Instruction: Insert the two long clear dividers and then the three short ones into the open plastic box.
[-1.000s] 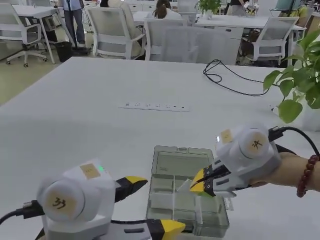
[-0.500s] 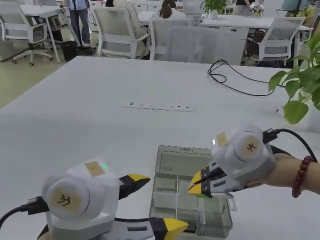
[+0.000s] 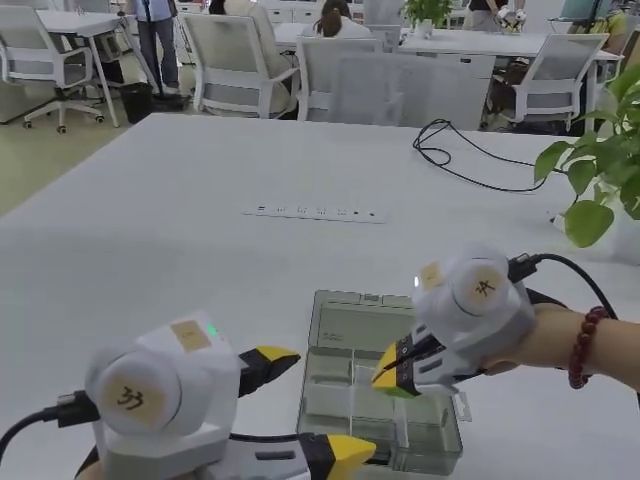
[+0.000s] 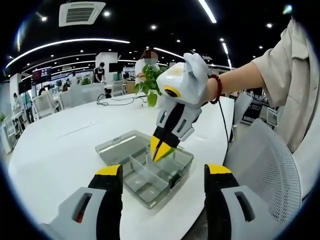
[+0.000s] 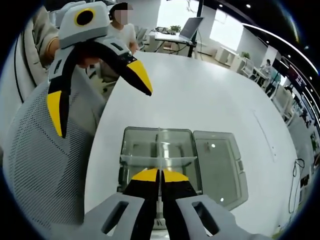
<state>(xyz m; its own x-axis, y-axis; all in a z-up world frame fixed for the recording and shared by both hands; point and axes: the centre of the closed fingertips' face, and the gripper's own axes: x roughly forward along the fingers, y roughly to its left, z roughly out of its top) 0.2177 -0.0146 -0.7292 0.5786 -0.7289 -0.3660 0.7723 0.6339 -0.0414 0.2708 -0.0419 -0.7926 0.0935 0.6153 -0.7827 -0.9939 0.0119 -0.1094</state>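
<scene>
Over the open box (image 3: 440, 438) on the desk (image 3: 200, 260) | right gripper (image 3: 385, 378) angled tips-down, jaws pinched on clear divider (image 5: 159, 144) reaching into box | left gripper (image 4: 163, 171) level at box's near side, jaws wide apart, empty

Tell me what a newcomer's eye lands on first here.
The right gripper, jaws shut on a thin clear divider, points down into the open plastic box near the front edge of the white table. Next, the left gripper, jaws wide open, is held at the box's left side.
</scene>
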